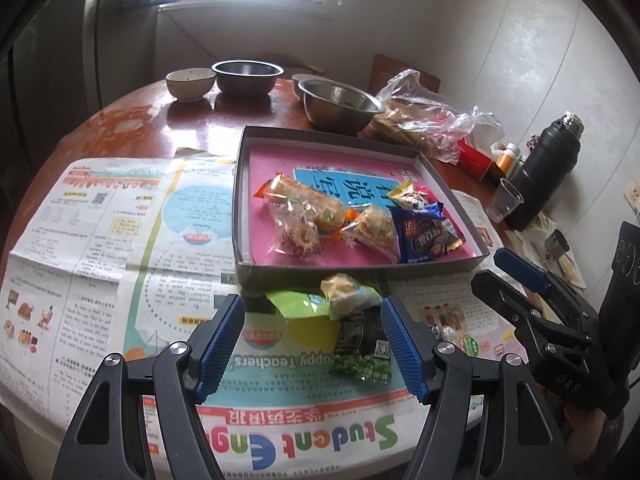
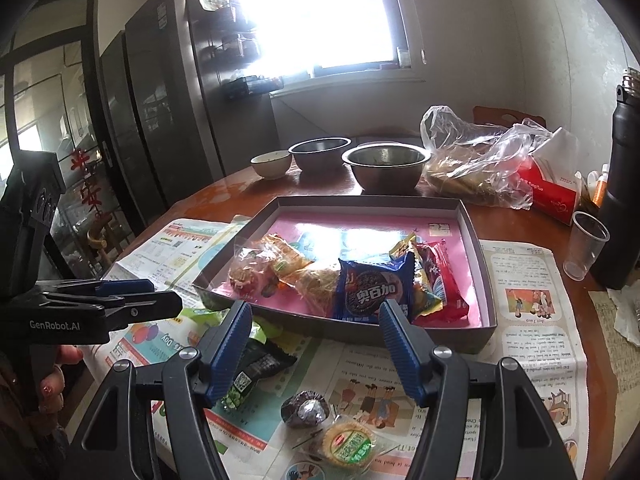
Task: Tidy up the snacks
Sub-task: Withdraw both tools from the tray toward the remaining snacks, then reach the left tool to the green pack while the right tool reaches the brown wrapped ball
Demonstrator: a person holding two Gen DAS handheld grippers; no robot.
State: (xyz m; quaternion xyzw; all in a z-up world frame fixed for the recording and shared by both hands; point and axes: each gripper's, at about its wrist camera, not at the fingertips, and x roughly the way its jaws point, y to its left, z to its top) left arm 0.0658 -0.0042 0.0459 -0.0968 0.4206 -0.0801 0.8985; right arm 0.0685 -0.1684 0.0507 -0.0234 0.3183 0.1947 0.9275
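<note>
Room: daylight pours through a window behind a round reddish wooden table [image 1: 132, 120]; dark cabinets stand along the wall seen from the right wrist camera.
Table cover: sheets of a student English newspaper [image 1: 120, 240] lie spread over the near half of the table.
Box: a shallow grey cardboard tray [image 1: 360, 268] with a pink printed bottom sits on the newspaper, near the table's middle.
Snacks in the box: a blue cookie pack [image 2: 374, 290], a red wrapper [image 2: 444, 280] just beside it, an orange-ended cracker pack [image 1: 308, 196] and some clear-wrapped pastries [image 1: 296, 232] lie bunched toward the near wall.
Snacks outside: a bright green pouch [image 1: 300, 304], a pale wrapped cake [image 1: 348, 290] and a dark pack of green peas [image 1: 364, 352] lie on the paper just in front of the box; a dark foil-wrapped ball [image 2: 306, 408] and a round biscuit with a green label [image 2: 350, 442] lie further right on the paper.
Left gripper [image 1: 312, 344]: blue pads stand apart, nothing pinched; the pea pack and pale cake lie on the paper between and beyond its tips.
Right gripper [image 2: 314, 348]: jaws likewise parted and empty, aimed at the box's near wall above the foil ball.
Hand: fingers [image 2: 54, 384] wrap the left tool's handle.
Far side: two steel bowls [image 1: 340, 102], a small ceramic bowl [image 1: 190, 82], a clear plastic bag of food [image 1: 424, 120], a red carton [image 2: 550, 194], a clear cup [image 2: 584, 246] and a black thermos [image 1: 544, 176].
</note>
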